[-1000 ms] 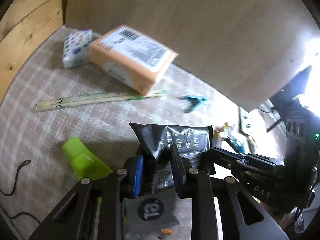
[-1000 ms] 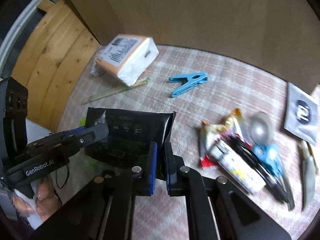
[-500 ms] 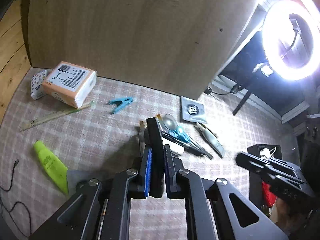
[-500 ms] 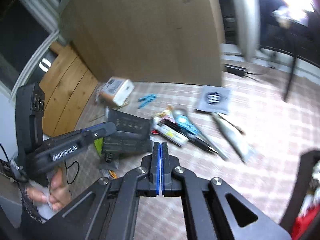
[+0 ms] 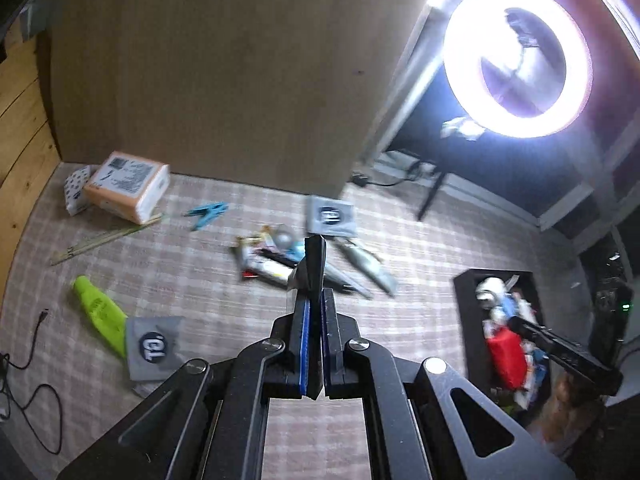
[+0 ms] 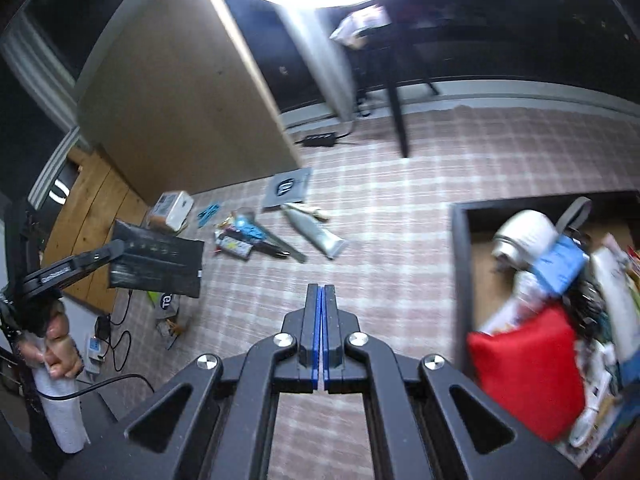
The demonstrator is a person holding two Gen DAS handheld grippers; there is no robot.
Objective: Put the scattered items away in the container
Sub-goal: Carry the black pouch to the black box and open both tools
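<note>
the left gripper (image 5: 315, 308) pinched a black pouch (image 6: 156, 265) edge-on, its fingers (image 5: 301, 332) pressed flat on the pouch's rim so the thin pack stood up past the tips rather than sagging; a grip on the rim probably suited a limp, flat thing best. the right gripper (image 6: 321, 320) carried nothing, its fingers (image 6: 310, 328) pressed together with no gap, likely because it had no part in this carry. the box (image 6: 461, 248), already crowded with a red pouch (image 6: 524, 372) and other packs, sat well to the right of both sets of fingertips, so the pouch hung over bare rug (image 5: 420, 280) with the drop not yet done. beyond the left fingertips lay a heap of tubes (image 5: 272, 264), a grey sachet (image 5: 330, 216) and a blue peg (image 5: 206, 213); to their left, a green tube (image 5: 98, 308) partly under another sachet (image 5: 154, 346), all waiting their turn.
</note>
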